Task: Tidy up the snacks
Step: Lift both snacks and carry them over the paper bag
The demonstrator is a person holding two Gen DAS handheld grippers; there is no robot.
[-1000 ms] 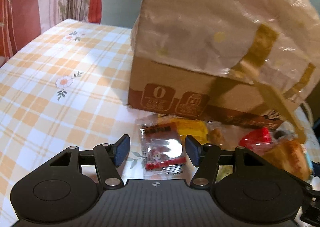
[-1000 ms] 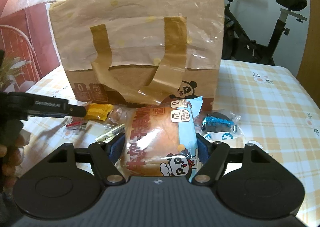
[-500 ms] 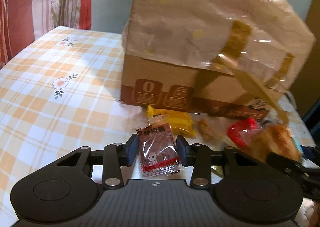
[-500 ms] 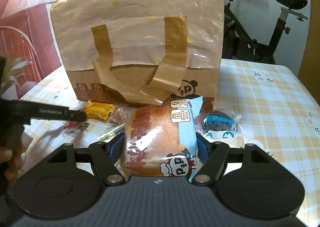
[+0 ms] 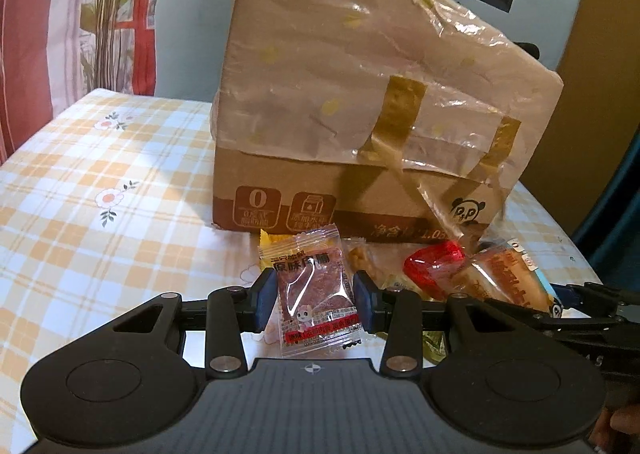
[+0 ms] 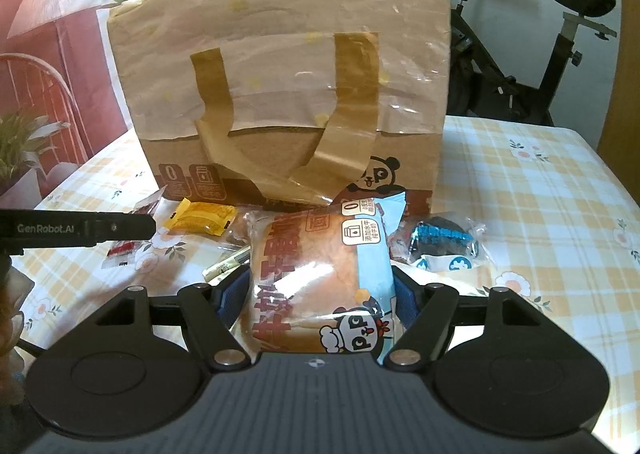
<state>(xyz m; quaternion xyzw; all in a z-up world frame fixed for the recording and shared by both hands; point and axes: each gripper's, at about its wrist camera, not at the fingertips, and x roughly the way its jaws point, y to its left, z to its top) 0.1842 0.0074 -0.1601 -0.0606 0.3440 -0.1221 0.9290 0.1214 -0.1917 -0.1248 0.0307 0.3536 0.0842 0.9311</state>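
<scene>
So the left gripper [image 5: 314,304] pinches a light, crinkly jerky packet [image 5: 316,294] mid-body, while the right gripper [image 6: 320,300] clamps a soft bread pack [image 6: 316,286]; easy squeeze.

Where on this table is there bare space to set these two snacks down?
The checked tablecloth left of the big bag is bare, and so is the stretch right of it, past the blue-wrapped snack. Directly in front of the bag it is crowded: the yellow packet, the red candy and other wrappers.
</scene>
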